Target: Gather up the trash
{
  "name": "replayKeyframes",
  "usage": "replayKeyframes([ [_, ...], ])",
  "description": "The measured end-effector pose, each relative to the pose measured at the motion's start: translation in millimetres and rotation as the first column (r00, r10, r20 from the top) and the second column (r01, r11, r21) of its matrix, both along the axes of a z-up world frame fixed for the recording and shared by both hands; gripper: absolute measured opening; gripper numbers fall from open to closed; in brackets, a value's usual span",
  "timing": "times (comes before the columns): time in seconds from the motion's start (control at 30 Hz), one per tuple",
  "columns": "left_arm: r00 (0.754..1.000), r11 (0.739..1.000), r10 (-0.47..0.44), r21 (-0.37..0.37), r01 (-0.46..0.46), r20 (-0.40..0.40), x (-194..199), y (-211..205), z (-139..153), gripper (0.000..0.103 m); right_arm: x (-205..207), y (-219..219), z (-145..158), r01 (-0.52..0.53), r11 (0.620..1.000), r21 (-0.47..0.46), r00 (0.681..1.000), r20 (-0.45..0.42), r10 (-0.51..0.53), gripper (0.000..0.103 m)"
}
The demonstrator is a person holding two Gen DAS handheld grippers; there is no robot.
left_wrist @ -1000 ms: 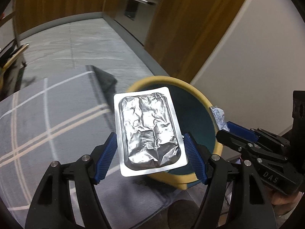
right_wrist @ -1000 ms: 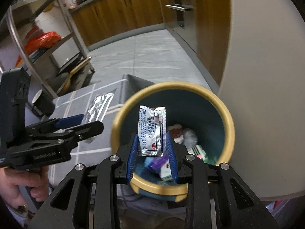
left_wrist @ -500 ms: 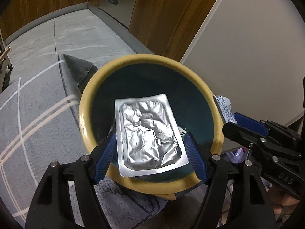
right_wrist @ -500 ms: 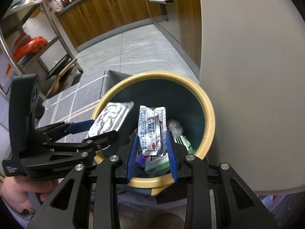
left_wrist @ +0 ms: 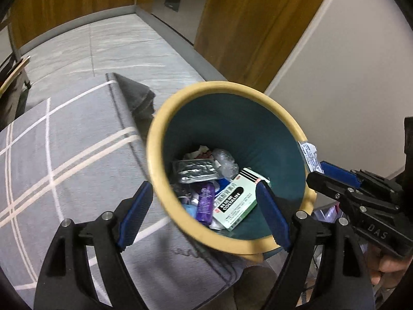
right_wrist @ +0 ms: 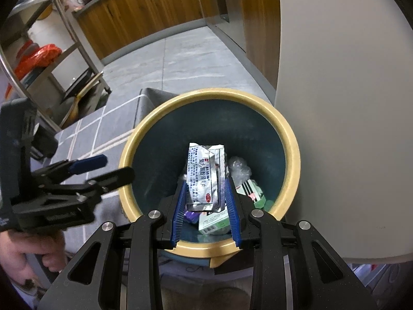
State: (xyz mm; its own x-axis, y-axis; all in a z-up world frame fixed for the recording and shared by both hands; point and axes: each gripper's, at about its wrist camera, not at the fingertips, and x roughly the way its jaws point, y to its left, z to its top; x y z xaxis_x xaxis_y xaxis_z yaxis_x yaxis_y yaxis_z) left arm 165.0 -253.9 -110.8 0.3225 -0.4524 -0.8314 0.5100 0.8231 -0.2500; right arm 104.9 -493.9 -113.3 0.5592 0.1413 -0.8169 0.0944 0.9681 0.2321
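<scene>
A round trash bin with a yellow rim (left_wrist: 165,118) (right_wrist: 291,142) and dark teal inside stands by the rug. Inside lie a silver foil blister pack (left_wrist: 195,171), a green-and-white medicine box (left_wrist: 236,201), a purple tube (left_wrist: 205,204) and crumpled plastic. My left gripper (left_wrist: 204,211) is open and empty over the bin's near rim. My right gripper (right_wrist: 206,196) is shut on a silver medicine sachet (right_wrist: 205,175) with printed text and holds it over the bin's mouth. The sachet's tip also shows in the left wrist view (left_wrist: 309,155).
A grey rug with white lines (left_wrist: 64,155) lies left of the bin. A pale wall (right_wrist: 348,103) stands right of it. Wooden cabinets (left_wrist: 245,25) and a metal shelf rack (right_wrist: 64,59) stand further back on the grey tile floor.
My left gripper opened and let go of the foil blister pack, which dropped into the bin. My right gripper stayed shut on the sachet, now over the bin.
</scene>
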Motion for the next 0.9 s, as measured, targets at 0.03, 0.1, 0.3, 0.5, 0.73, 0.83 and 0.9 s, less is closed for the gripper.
replayKeyframes([
  [0.03, 1.0, 1.0, 0.006, -0.003, -0.006, 0.001, 0, 2, 2, 0.08, 1, 1, -1, -0.002, 1.0, -0.005, 1.0, -0.004, 0.002, 0.032],
  [0.1, 1.0, 1.0, 0.013, -0.003, -0.013, 0.009, 1, 6, 5, 0.081, 5, 4, -6, -0.007, 1.0, -0.021, 1.0, -0.019, 0.007, 0.032],
  [0.3, 0.999, 1.0, 0.026, 0.006, -0.026, 0.039, -3, 20, 14, 0.086, 11, 11, -11, -0.013, 1.0, -0.022, 0.999, -0.032, 0.012, 0.049],
  [0.5, 0.996, 0.999, 0.046, 0.017, -0.047, 0.077, -8, 34, 26, 0.089, 6, 13, -2, -0.011, 1.0, -0.023, 1.0, 0.007, 0.011, 0.058],
  [0.73, 0.979, 0.996, 0.07, 0.045, -0.08, 0.19, -26, 39, 48, 0.094, -11, 8, 11, 0.016, 0.999, -0.047, 0.999, 0.05, -0.013, 0.072],
  [0.83, 0.97, 0.996, 0.065, 0.045, -0.077, 0.233, -36, 39, 58, 0.095, -23, 7, 23, 0.037, 0.995, -0.091, 0.995, 0.1, -0.027, 0.083],
  [0.9, 0.965, 0.996, 0.062, 0.047, -0.077, 0.256, -41, 39, 62, 0.096, -31, 6, 31, 0.051, 0.992, -0.115, 0.992, 0.124, -0.036, 0.091],
])
